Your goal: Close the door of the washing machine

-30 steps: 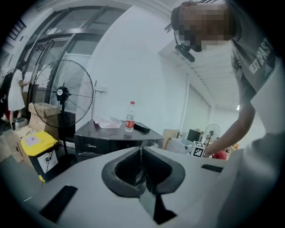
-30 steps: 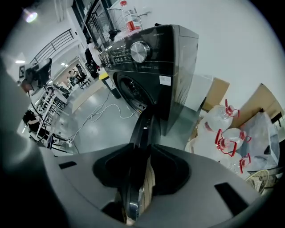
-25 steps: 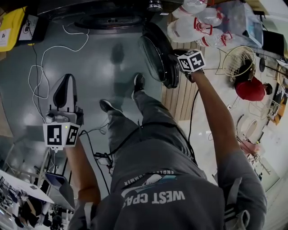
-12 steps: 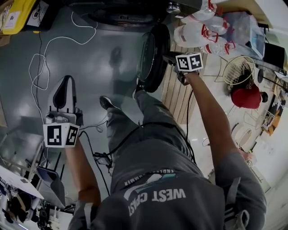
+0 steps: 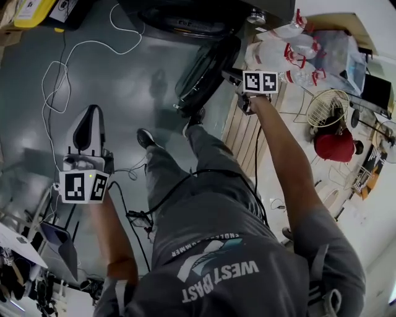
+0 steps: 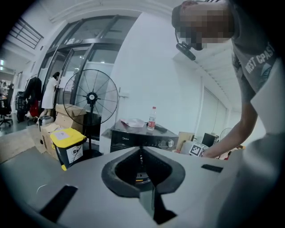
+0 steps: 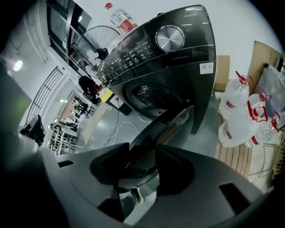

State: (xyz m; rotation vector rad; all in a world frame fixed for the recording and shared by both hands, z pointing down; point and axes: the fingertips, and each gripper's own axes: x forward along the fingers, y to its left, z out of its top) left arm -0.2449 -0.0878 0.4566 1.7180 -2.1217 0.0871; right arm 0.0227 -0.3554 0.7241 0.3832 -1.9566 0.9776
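The dark front-loading washing machine (image 5: 185,18) stands at the top of the head view, its drum opening (image 7: 153,95) uncovered. Its round door (image 5: 201,74) hangs partly open, angled toward the machine. My right gripper (image 5: 230,79) is at the door's outer edge. In the right gripper view the door's rim (image 7: 164,122) runs between the jaws, which are opening around my right gripper (image 7: 142,162). My left gripper (image 5: 93,110) hangs at the left over the grey floor, far from the door. It is shut on nothing, with its tips meeting at my left gripper (image 6: 141,151).
Water jugs (image 5: 278,49) sit right of the machine on a slatted wooden pallet (image 5: 244,136). A white cable (image 5: 62,80) loops across the floor at left. A yellow-lidded bin (image 6: 67,144) and a standing fan (image 6: 91,98) are left of the machine. My feet stand just below the door.
The door has swung toward the machine's front, and my right gripper has followed it up the picture. The left gripper has kept its place in the head view.
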